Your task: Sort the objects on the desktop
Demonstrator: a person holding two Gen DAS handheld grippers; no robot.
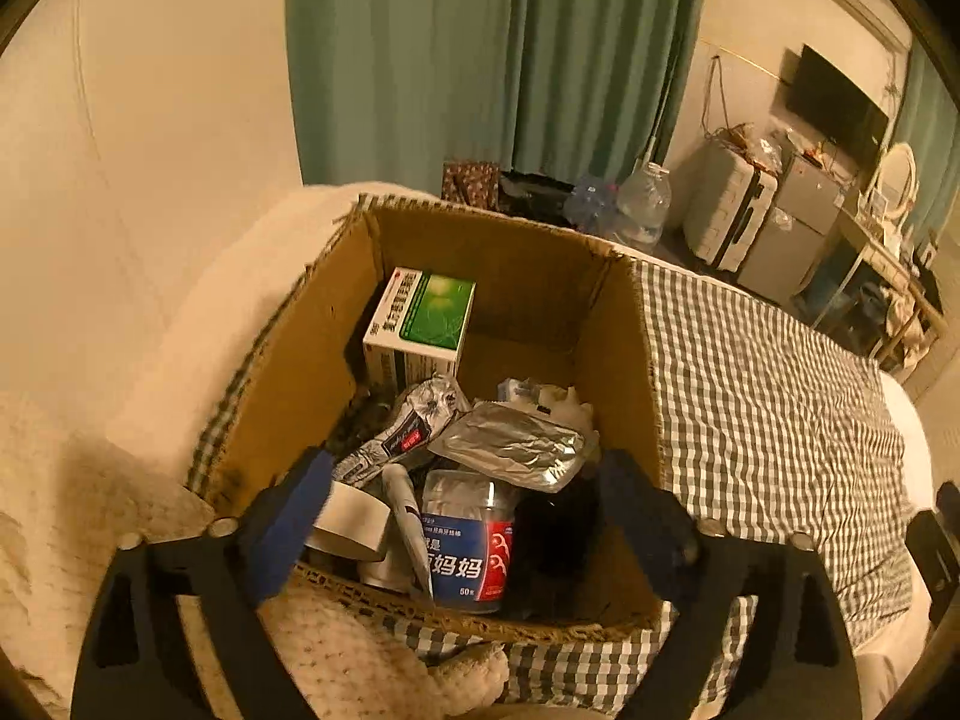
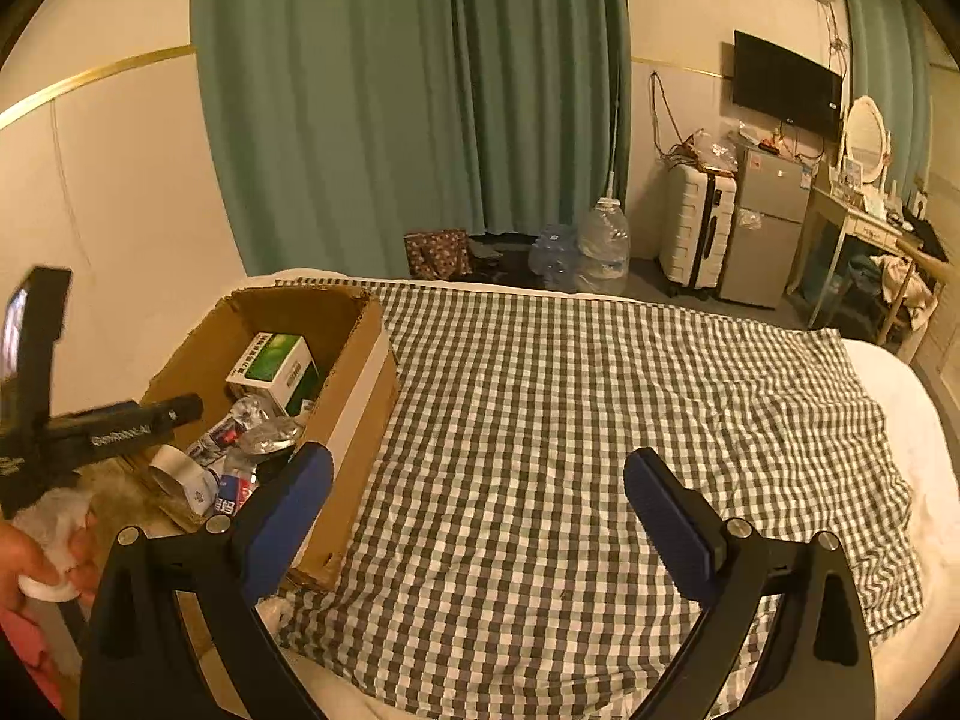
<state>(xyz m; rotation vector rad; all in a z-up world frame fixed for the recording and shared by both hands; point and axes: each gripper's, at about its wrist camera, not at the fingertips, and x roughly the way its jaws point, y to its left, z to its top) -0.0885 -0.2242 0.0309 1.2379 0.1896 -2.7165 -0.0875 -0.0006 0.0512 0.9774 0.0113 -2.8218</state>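
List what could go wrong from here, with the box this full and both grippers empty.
1. The silver foil pouch lies loosely atop the pile in the cardboard box; reaching under it could tip it aside.
2. The left gripper hangs open just over the cotton swab jar and tape roll; dropping lower could knock them.
3. The right gripper, open over the checked cloth, could snag it.

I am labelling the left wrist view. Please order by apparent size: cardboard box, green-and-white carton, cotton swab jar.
1. cardboard box, clearly largest.
2. green-and-white carton and cotton swab jar: look similar; the jar is nearer, so unranked.
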